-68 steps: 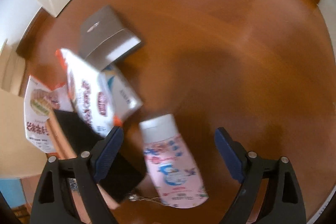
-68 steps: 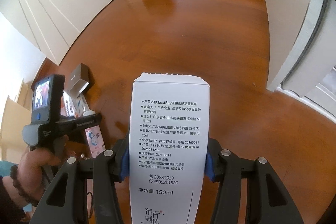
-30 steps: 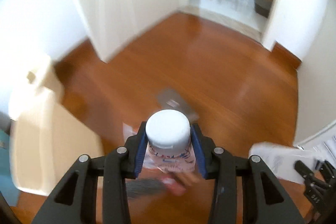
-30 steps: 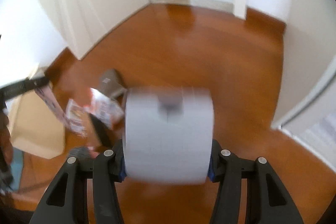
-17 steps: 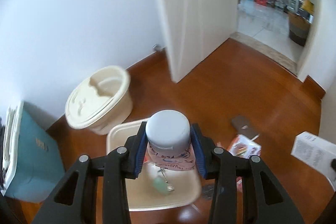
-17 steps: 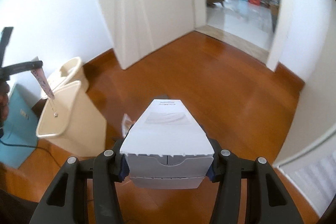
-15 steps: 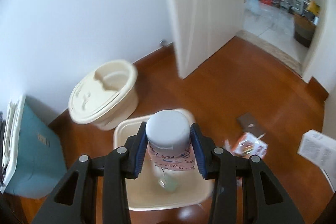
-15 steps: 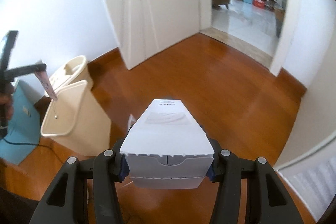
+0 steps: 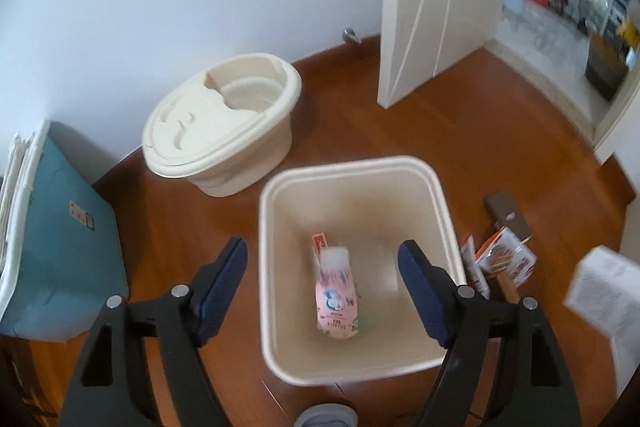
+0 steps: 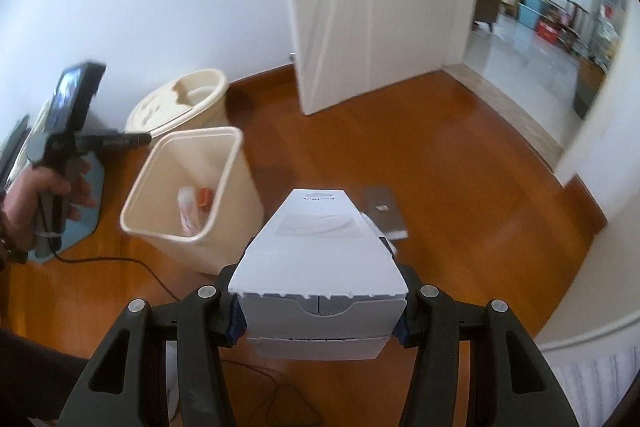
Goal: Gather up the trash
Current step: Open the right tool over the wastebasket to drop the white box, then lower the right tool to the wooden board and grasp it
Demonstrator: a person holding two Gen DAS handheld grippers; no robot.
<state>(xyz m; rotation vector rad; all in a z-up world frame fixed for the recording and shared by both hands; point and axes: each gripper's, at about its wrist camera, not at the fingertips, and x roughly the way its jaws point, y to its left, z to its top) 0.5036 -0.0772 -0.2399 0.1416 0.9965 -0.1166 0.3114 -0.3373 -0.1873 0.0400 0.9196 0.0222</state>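
1. The left gripper (image 9: 322, 269) is held above the cream trash bin (image 9: 440, 195), its jaws spread wide with nothing between them; the blue pads (image 9: 222, 277) sit one outside the bin's left wall and one over its right side.
2. A pink bottle (image 9: 335, 301) with a white cap is seen inside the bin, blurred, cap toward the far wall; a small red-printed carton (image 9: 319, 243) lies just beside the cap.
3. The bin's rim is rounded and square, and its mouth is open at the top.
4. The right gripper (image 10: 318, 311) is closed on a white box (image 10: 316, 247), which is clamped at both sides by the jaws and projects forward, its tucked end flap facing the camera.
5. In the left wrist view the same box (image 9: 604, 297) is seen at the far right edge, beyond the bin's right wall.
6. Trash is left on the floor to the right of the bin: a brown flat box (image 9: 508, 215) and printed packets (image 9: 506, 261), lying close together and near the bin's wall.
7. A cream lidded tub (image 9: 220, 131) stands behind the bin near the wall, and a teal box (image 9: 60, 247) stands to the left.
8. Bare wooden floor (image 10: 460, 179) is seen between the bin and the doorway, with an open white door (image 10: 380, 7) beyond.
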